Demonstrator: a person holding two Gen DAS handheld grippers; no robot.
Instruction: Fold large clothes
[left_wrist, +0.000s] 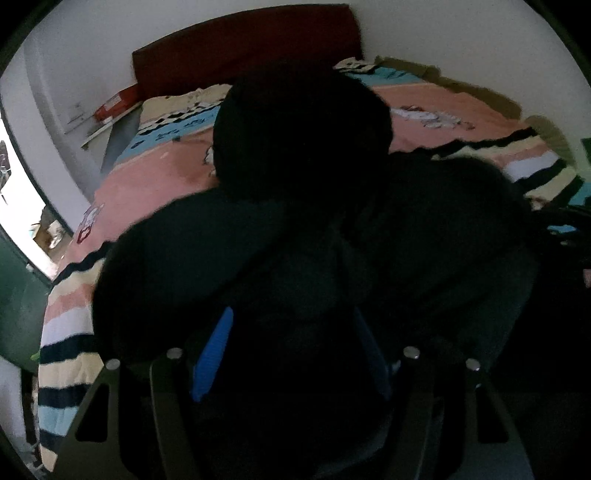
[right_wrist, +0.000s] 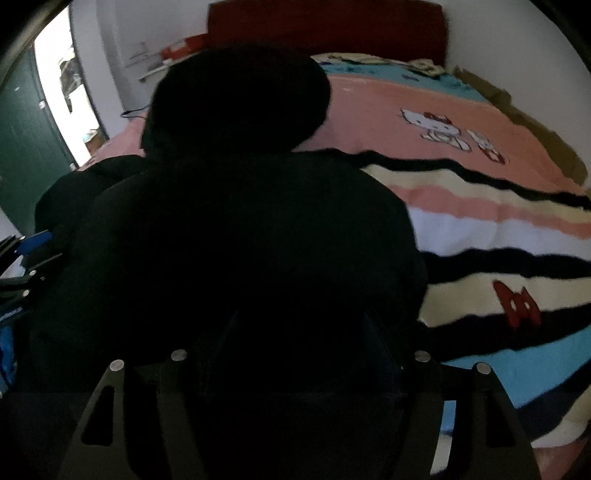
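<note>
Where one black garment (left_wrist: 303, 229) lies on one bed (left_wrist: 147, 177), two grippers, left (left_wrist: 291, 354) and right (right_wrist: 299, 350), jaws apart.

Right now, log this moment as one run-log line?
stage: folding | item: black garment heaped on striped blanket | left tongs: over garment, grip unclear | right tongs: same

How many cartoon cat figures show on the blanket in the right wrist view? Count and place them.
2. A larger cat figure on the pink band, right of the dark garment; a smaller one beside it. The garment may hide more.
</note>
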